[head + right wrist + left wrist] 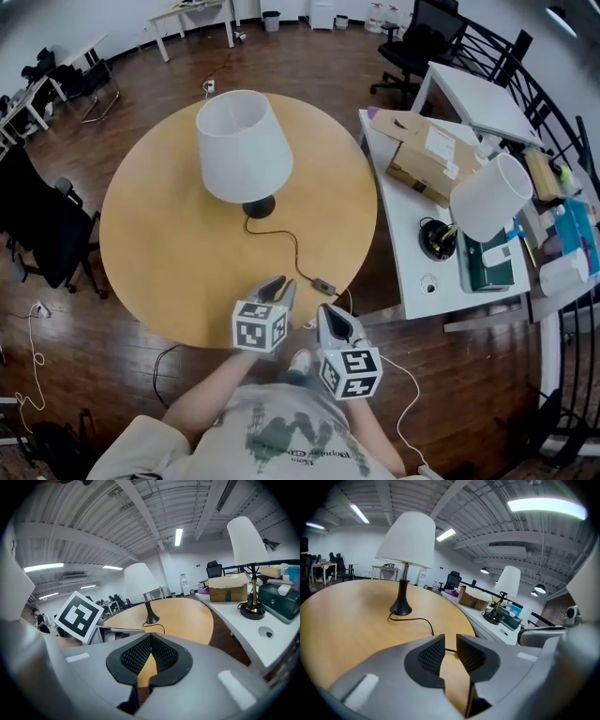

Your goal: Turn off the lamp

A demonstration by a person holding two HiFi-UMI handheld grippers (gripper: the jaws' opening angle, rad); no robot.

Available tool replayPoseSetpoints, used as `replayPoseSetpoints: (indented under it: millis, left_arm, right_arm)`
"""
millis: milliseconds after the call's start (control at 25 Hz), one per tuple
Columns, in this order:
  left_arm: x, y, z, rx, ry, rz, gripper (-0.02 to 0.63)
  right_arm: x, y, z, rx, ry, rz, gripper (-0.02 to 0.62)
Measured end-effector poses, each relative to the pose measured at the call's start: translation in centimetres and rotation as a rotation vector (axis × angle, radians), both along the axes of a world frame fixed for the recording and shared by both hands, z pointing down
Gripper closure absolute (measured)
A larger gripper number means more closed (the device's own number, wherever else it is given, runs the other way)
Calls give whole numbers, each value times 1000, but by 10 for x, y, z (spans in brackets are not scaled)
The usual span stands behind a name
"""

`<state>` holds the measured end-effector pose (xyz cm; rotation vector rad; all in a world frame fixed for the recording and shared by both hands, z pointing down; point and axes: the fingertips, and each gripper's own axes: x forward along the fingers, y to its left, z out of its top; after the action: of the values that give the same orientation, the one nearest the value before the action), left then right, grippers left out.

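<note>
A table lamp with a white shade point(244, 145) and a black base point(259, 206) stands on the round wooden table point(159, 234). Its black cord runs toward me to an inline switch point(324, 285) near the table's front edge. My left gripper point(278, 287) hovers just left of the switch, jaws slightly apart with nothing between them. My right gripper point(329, 313) sits just below the switch, at the table's edge, with its fingertips touching. In the left gripper view, the lamp point(407, 538) stands beyond the open gripper point(450, 651). The right gripper view shows the lamp point(139, 581) past the shut gripper point(151, 638).
A white desk point(412, 234) to the right of the table carries a second white-shaded lamp point(489, 195), a cardboard box point(427, 155) and a teal box point(483, 262). Black office chairs point(42, 225) stand to the left, and another chair point(422, 42) at the back right.
</note>
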<state>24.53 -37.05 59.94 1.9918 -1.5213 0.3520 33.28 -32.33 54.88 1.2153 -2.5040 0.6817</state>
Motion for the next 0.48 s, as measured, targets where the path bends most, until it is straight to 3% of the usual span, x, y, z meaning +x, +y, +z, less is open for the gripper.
replayPoseSetpoints:
  millis: [480]
  left_arm:
    - [-54,98,-67,186,14,-52,552]
  right_arm:
    - [-72,76,-42,123,-12,-95,595]
